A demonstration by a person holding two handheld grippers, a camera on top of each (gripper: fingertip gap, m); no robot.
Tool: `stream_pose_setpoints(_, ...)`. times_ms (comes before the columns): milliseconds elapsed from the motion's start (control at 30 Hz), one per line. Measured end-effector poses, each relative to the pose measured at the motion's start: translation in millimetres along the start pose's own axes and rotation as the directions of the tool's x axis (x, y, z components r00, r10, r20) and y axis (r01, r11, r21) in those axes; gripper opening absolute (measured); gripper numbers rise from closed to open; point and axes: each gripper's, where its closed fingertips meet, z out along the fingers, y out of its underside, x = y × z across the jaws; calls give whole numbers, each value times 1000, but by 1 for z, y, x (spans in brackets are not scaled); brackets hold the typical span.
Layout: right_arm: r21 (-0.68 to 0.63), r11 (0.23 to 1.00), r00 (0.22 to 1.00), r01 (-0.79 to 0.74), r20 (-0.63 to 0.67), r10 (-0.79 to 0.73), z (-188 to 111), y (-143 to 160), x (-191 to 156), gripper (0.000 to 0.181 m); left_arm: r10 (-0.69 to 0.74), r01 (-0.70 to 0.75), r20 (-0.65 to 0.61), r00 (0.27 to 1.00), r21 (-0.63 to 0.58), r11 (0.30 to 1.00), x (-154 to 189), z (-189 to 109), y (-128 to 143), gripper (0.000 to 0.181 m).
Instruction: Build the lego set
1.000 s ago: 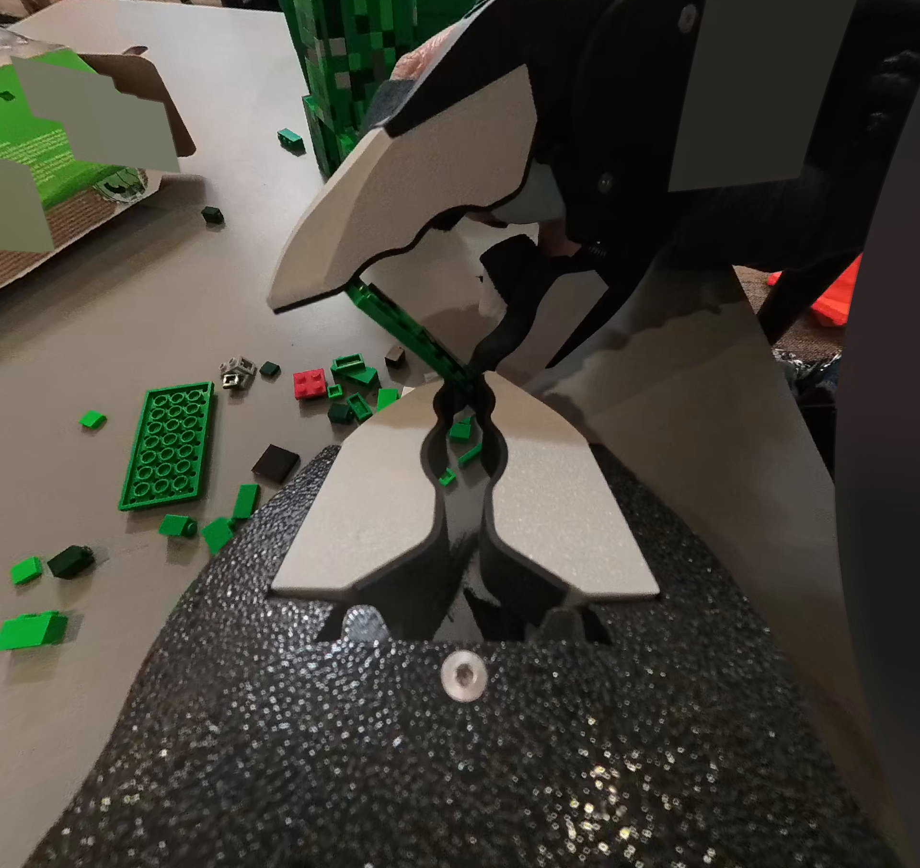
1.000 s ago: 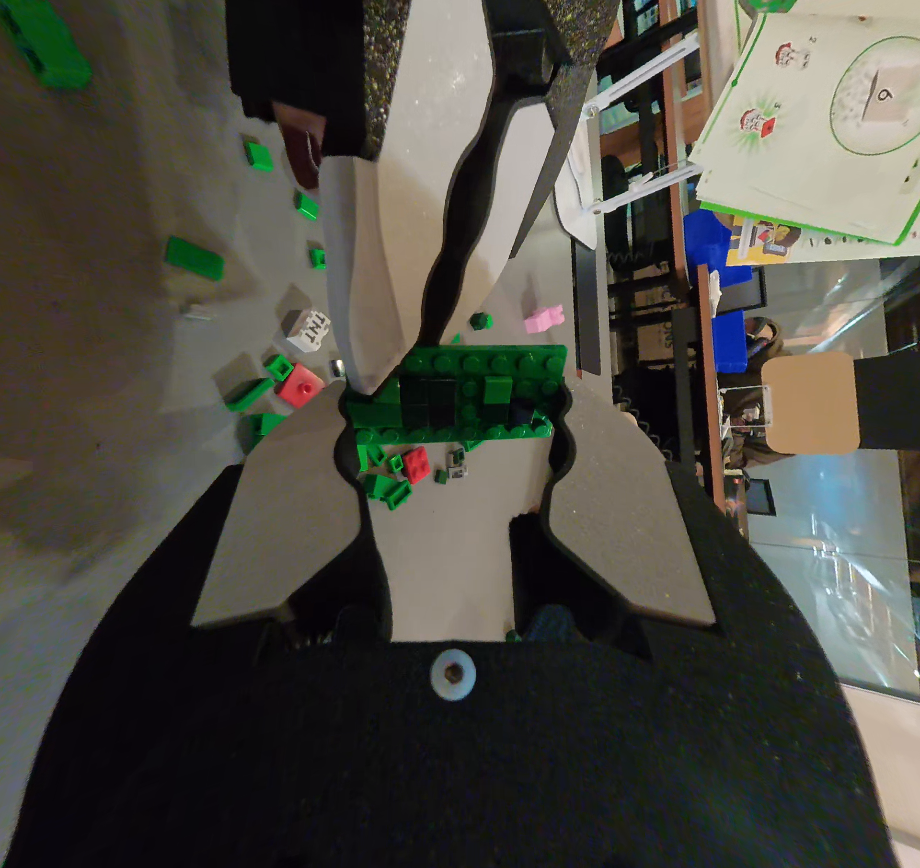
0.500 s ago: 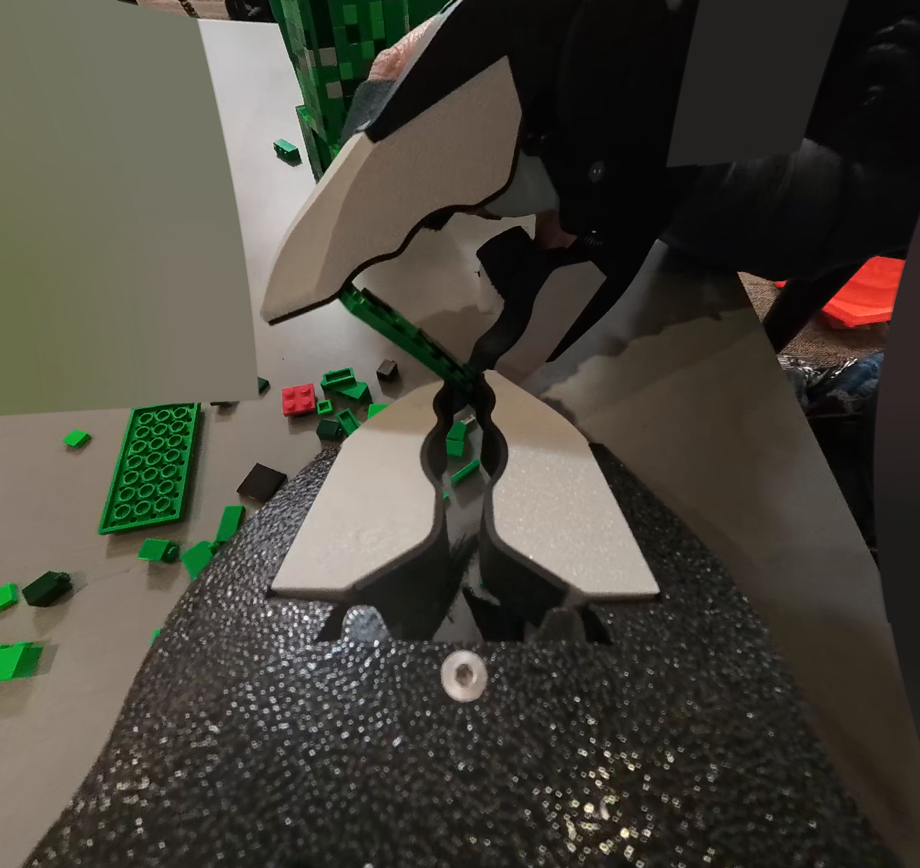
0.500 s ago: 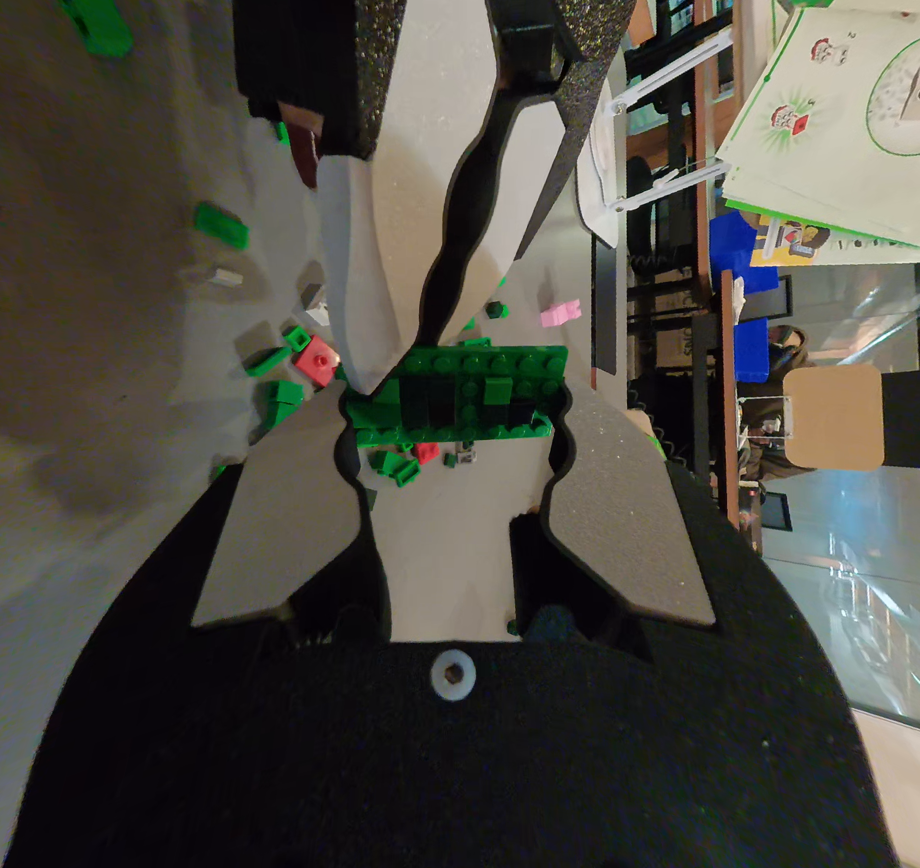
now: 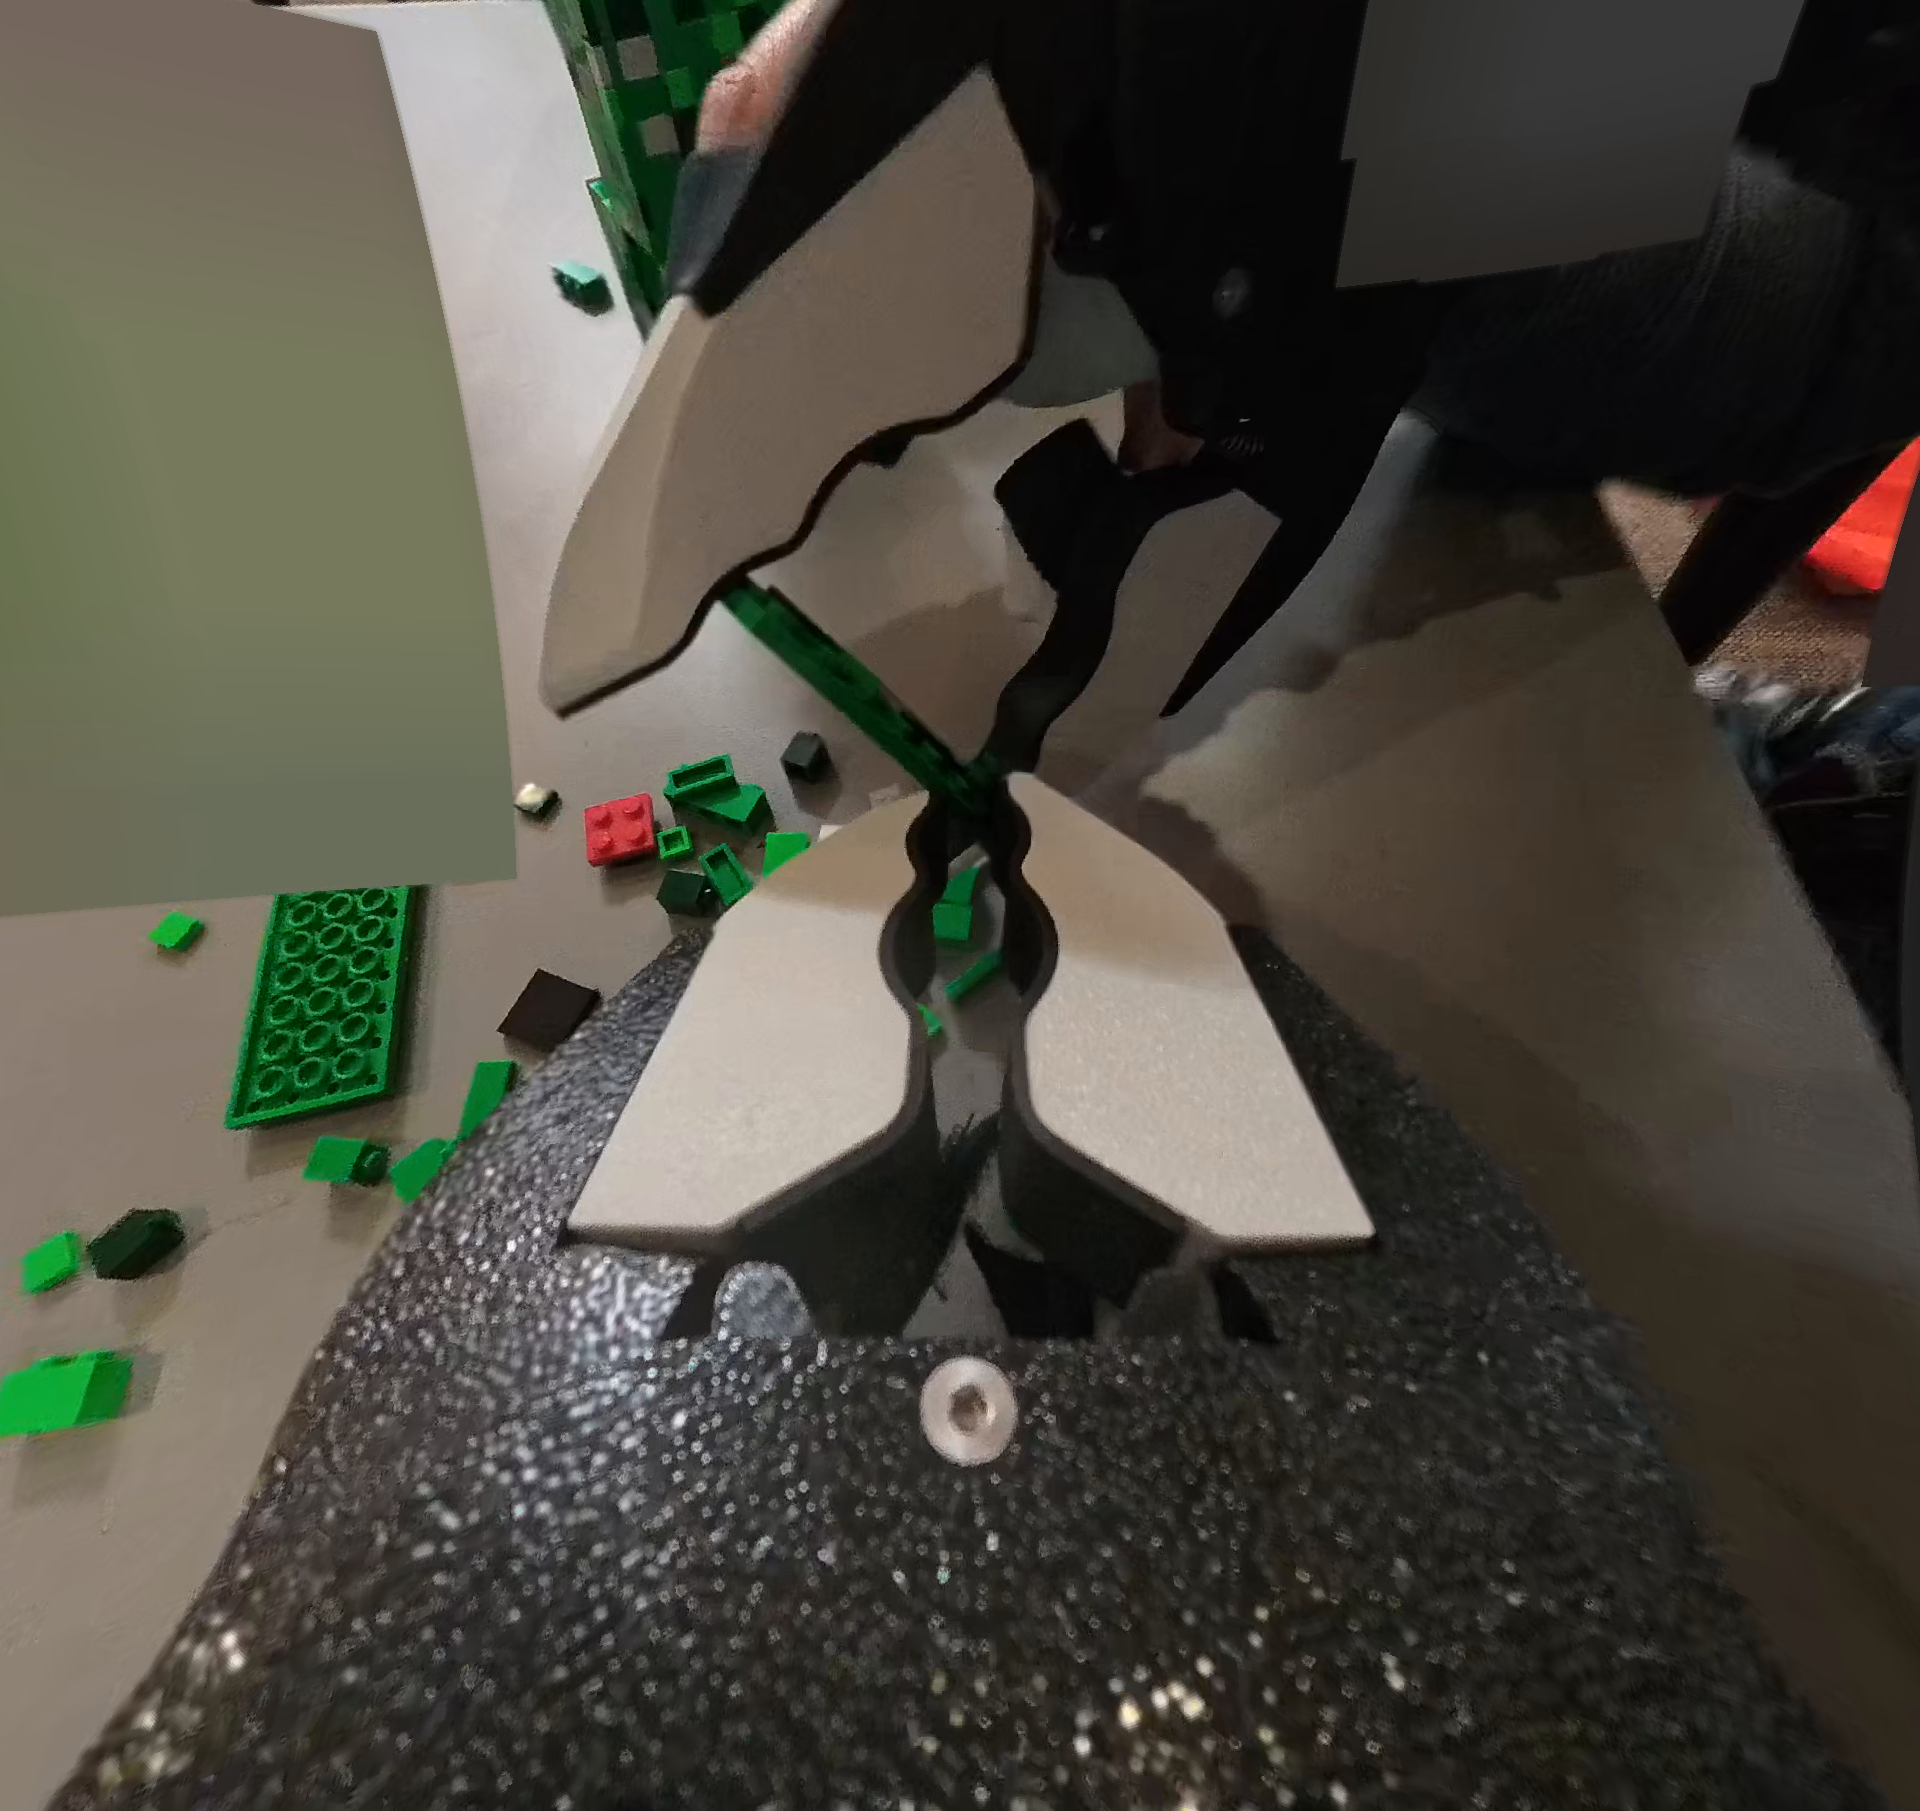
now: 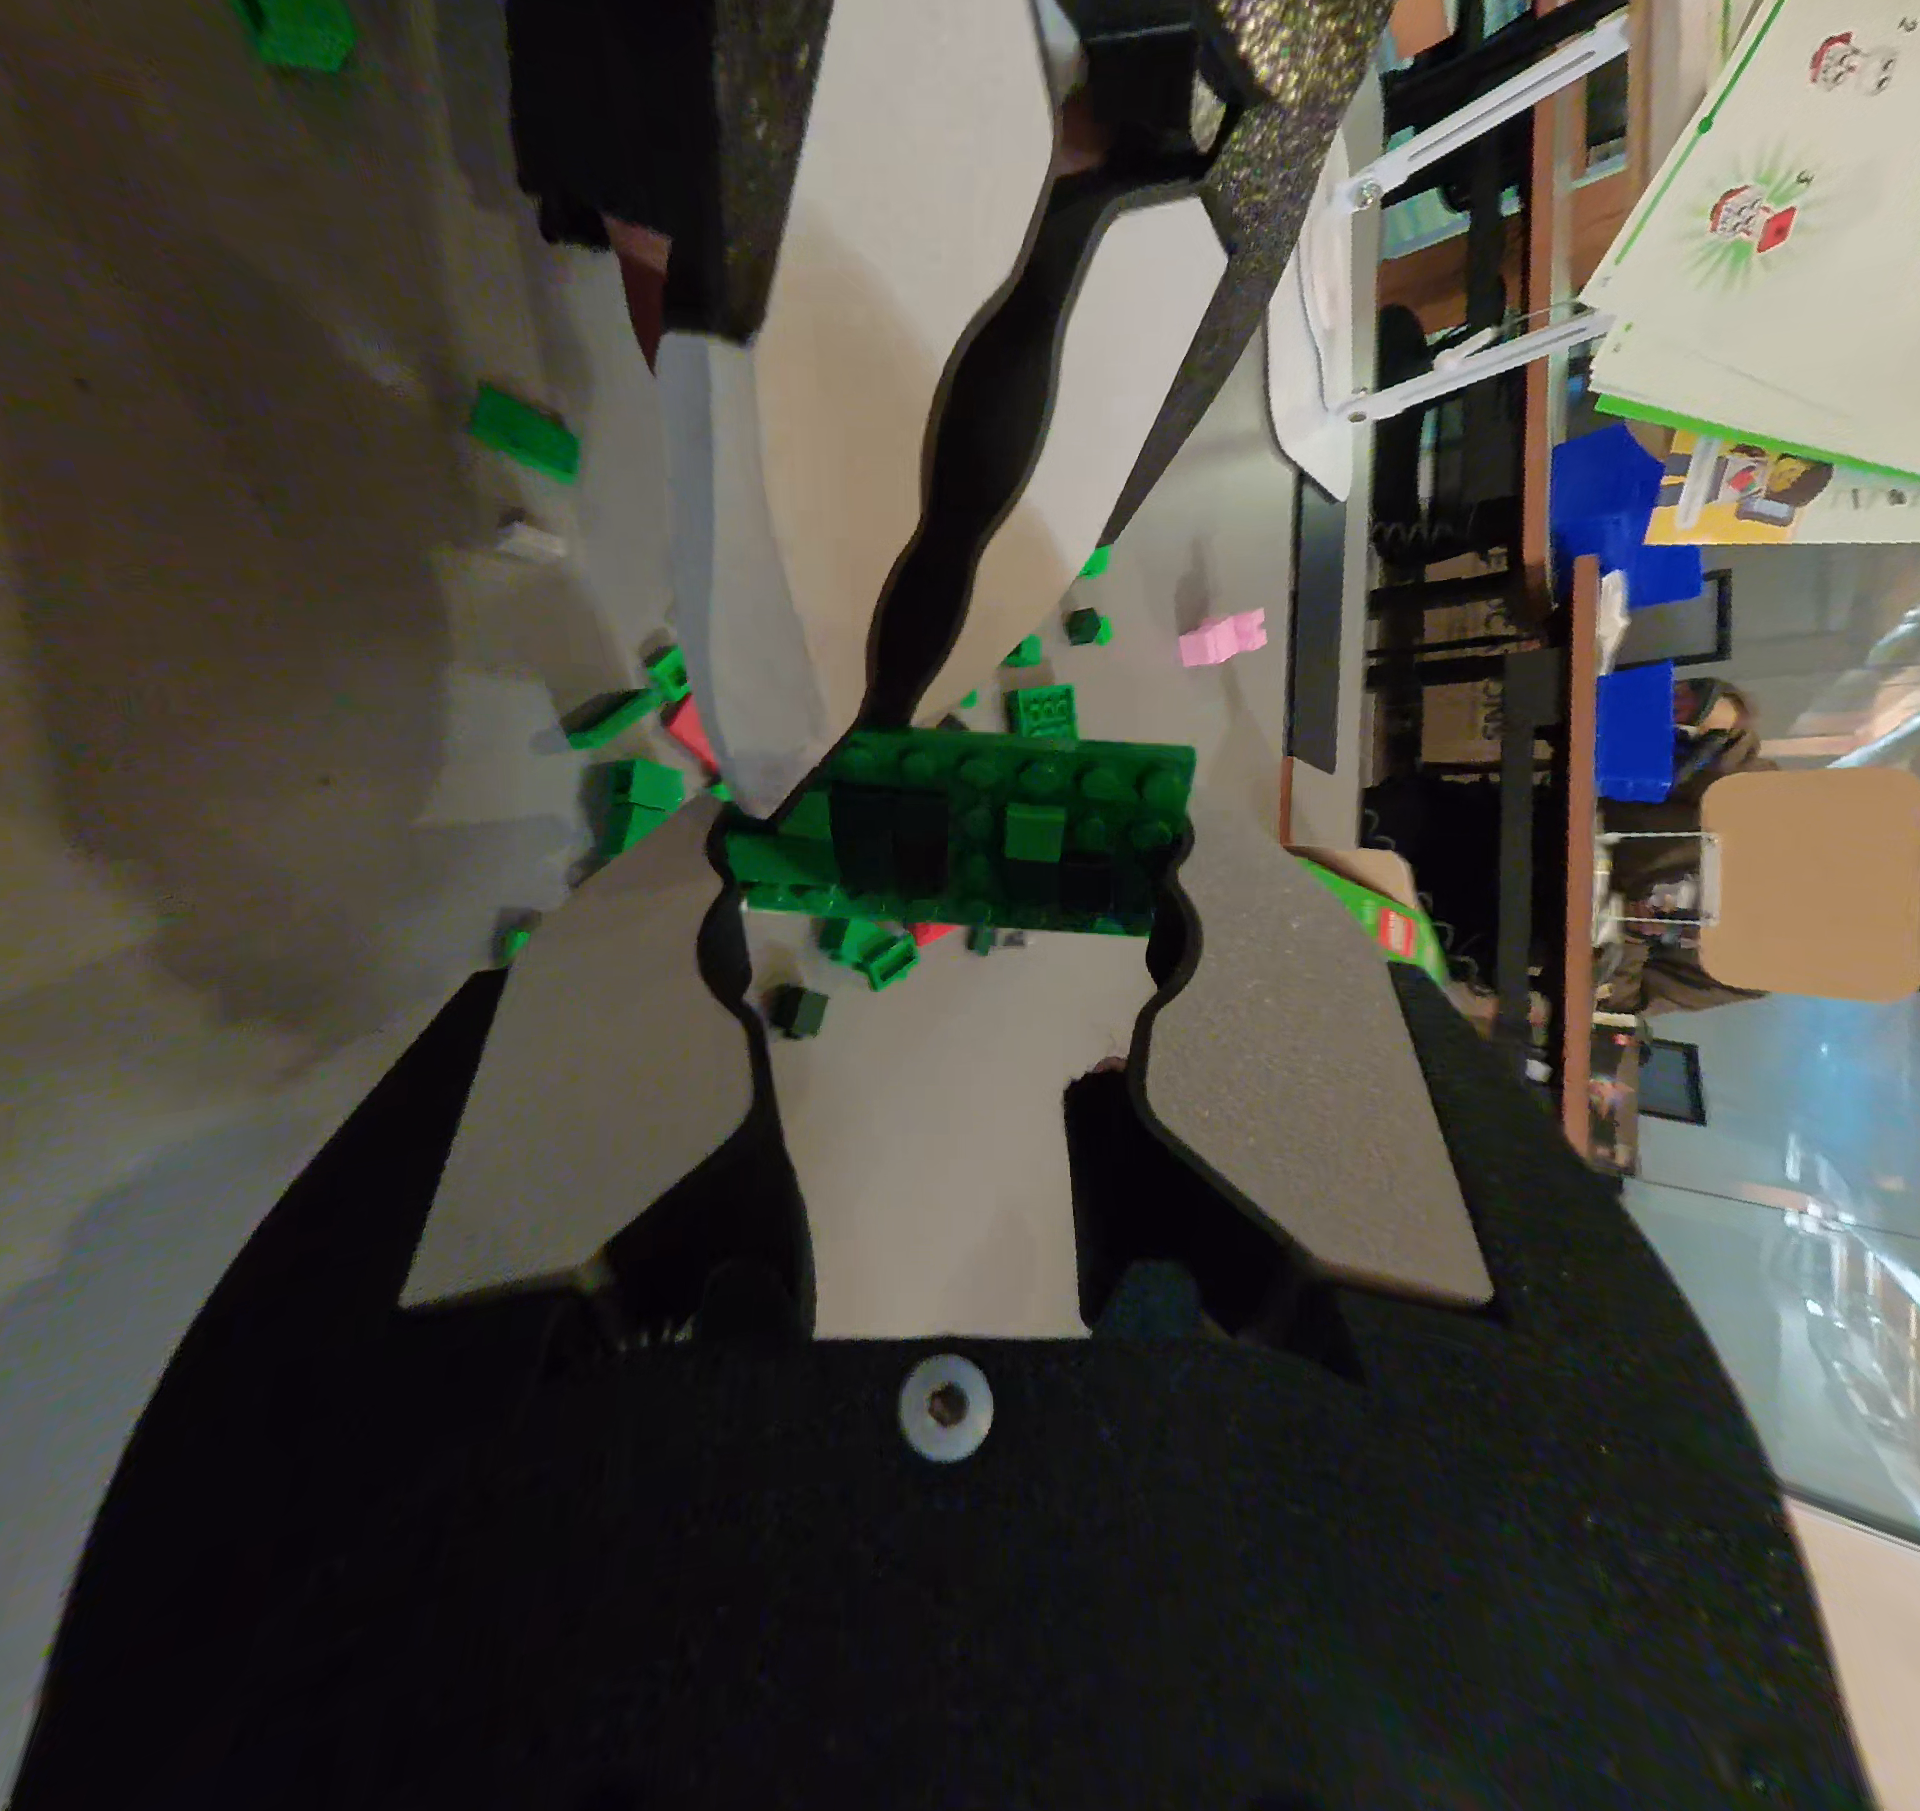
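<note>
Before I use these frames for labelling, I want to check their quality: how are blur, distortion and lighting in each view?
Left wrist view: strong fisheye bending; loose bricks such as the red brick look soft, and the right tool above is slightly smeared; flat grey patches cover parts. Right wrist view: dim, warm light, motion blur on the green plate and table; glare on the glass at the right.
</note>
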Motion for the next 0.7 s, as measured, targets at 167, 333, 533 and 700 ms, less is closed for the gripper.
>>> stream_pose_setpoints(167,13,999,999,-37,17,37,-1,0,0,70,-14,15,34,999,-20,1000,-8,0,5,7)
stream_pose_setpoints(333,37,999,995,-27,-96,31,1,-4,13,70,-171,169,32,985,50,984,-19,-4,4,6)
stream_pose_setpoints(533,-1,999,983,-40,-180,39,8,-6,21,97,-395,416,-145,907,172,893,-21,-13,-9,6)
stream_pose_setpoints(700,-25,999,969,-44,-246,36,8,-7,30,96,-422,467,-235,876,186,865,-10,-14,-19,6)
